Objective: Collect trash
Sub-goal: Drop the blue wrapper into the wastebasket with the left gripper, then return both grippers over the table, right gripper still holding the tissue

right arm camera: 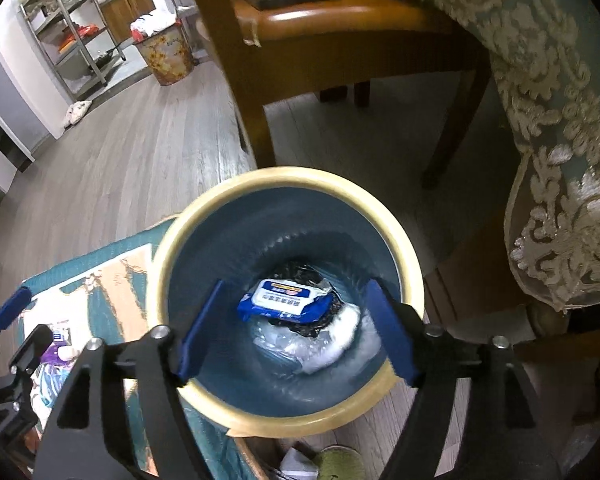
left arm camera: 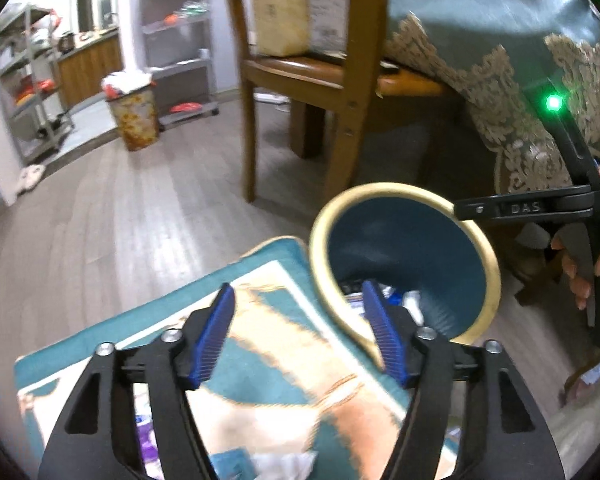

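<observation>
The right tool (right arm camera: 296,328) hangs over the mouth of the blue bin (right arm camera: 412,276), its blue fingers (right arm camera: 198,328) spread wide and empty. At the bottom of the bin lies a blue wipes packet (right arm camera: 286,304) on crumpled white tissue (right arm camera: 340,340) and dark wrapping (what kind is hard to tell). The left tool (left arm camera: 300,332) is also wide open and holds nothing; it hovers above a teal patterned rug (left arm camera: 260,380) just left of the bin's cream rim (left arm camera: 492,264). More litter sits on the near left of the rug, blurred, including a white crumpled piece (left arm camera: 284,462). A wooden chair (right arm camera: 340,40) stands beyond the bin, with a draped tablecloth (right arm camera: 548,100) to the right.
</observation>
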A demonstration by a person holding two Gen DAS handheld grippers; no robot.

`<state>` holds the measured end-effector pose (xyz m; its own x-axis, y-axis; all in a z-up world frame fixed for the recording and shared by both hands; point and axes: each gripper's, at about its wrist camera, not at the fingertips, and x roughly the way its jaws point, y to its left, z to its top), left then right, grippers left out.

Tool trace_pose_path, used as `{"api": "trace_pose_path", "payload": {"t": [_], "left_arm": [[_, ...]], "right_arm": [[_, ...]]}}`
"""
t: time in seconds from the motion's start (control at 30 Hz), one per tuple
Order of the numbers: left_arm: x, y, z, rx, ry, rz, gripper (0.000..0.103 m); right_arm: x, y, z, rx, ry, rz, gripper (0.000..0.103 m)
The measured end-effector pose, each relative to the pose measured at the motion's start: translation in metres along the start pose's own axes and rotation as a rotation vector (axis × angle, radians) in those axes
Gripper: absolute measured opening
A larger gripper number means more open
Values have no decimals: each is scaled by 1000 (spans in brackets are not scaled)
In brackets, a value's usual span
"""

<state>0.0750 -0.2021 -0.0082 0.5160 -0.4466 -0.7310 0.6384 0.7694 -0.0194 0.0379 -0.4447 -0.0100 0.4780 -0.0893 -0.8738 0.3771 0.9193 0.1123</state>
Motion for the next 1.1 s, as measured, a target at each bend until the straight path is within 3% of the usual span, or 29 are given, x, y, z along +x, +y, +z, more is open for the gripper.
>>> {"api": "trace_pose_path", "payload": {"t": [0.07,0.17,0.47,0.67,0.83,1.0,1.1], "left_arm": [[-15,14,-6,-22,-11,32,81],[-37,34,-15,-53,-25,75,87],[-98,93,-49,-147,-50,200,89],[-132,128,-83,-222,-44,269,90],[-145,143,-112,-217,-20,342,90],[-153,167,-147,-290,18,413,90],[-148,181,-169,-345,70,404,90]], "right_arm": [[-9,9,-1,-10,-21,7,88],[-20,23,-2,-23,-49,22,97],[-34,96,-21,-162,-70,70,97],[-38,148,-55,-205,-105,86,97],[-37,182,-92,-212,-137,99,97],[-24,204,-124,-204,-107,105,97],[-8,215,-145,-180,-49,127,97]]}}
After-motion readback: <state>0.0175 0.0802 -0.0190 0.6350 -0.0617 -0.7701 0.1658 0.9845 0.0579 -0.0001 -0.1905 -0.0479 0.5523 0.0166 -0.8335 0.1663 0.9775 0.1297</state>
